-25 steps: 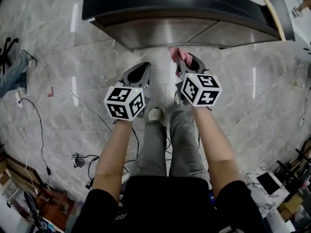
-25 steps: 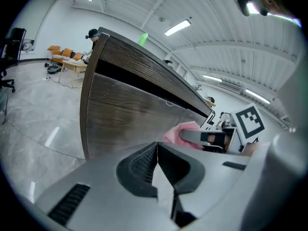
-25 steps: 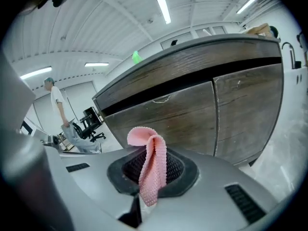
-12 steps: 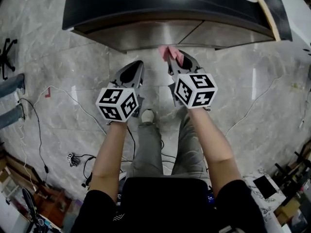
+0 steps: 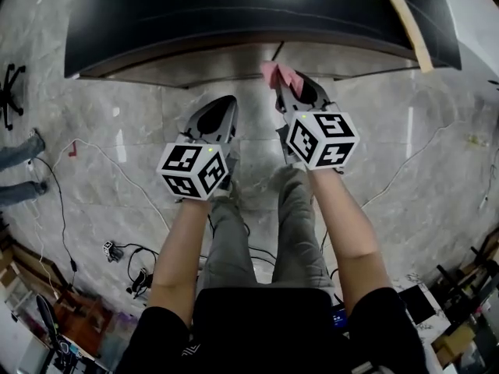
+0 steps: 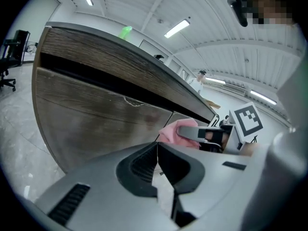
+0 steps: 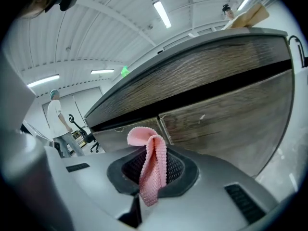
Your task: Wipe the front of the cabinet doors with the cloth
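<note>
The cloth (image 7: 153,170) was pinched by the right gripper (image 5: 285,86) near the cabinet doors (image 7: 226,114), the left gripper (image 6: 157,150) pressed together empty, and flat, firm contact was judged needed.

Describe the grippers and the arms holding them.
The left gripper and right gripper are grey tapered shells with dark ribbed pads inside the jaws. Each carries a white cube with black square markers. Short black sleeves; forearms bare.

Lower end of the cloth (image 7: 153,165) seems hidden within the right gripper (image 5: 284,86)
</note>
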{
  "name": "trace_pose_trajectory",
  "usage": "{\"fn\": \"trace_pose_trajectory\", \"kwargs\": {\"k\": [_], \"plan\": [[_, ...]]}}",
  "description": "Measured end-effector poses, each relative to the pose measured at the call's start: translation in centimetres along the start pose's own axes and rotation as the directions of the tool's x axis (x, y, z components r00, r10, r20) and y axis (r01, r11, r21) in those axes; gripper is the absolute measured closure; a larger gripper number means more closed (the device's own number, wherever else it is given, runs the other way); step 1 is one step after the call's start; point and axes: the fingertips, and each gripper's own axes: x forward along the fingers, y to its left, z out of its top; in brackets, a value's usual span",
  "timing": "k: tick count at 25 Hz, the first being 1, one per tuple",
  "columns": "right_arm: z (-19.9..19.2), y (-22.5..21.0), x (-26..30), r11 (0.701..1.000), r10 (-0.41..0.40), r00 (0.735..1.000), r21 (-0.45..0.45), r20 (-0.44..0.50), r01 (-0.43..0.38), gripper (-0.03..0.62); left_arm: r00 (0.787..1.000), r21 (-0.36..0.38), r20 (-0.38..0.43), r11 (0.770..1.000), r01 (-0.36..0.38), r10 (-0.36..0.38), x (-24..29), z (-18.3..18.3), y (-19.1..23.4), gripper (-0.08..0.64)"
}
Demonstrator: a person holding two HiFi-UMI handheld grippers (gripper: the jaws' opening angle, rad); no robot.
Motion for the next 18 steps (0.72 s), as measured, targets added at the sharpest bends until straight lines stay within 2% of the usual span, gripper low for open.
{"fn": "trace_pose_trajectory", "kwargs": {"k": [10, 18], "plan": [[2.5, -6.1, -1.3, 1.000, -0.005, 1.000, 0.020, 0.024, 0.004, 0.549, 1.000, 0.026, -0.011, 1.000, -0.007, 0.007, 4.5, 0.8, -3.9, 0.549], [3.7, -11.8, -4.0, 0.998, -0.038, 0.998, 0.041, 0.040, 0.037, 0.549, 0.999, 0.044, -0.030, 0.999, 0.028, -0.027, 9.0, 0.7, -8.4, 0.549]]}}
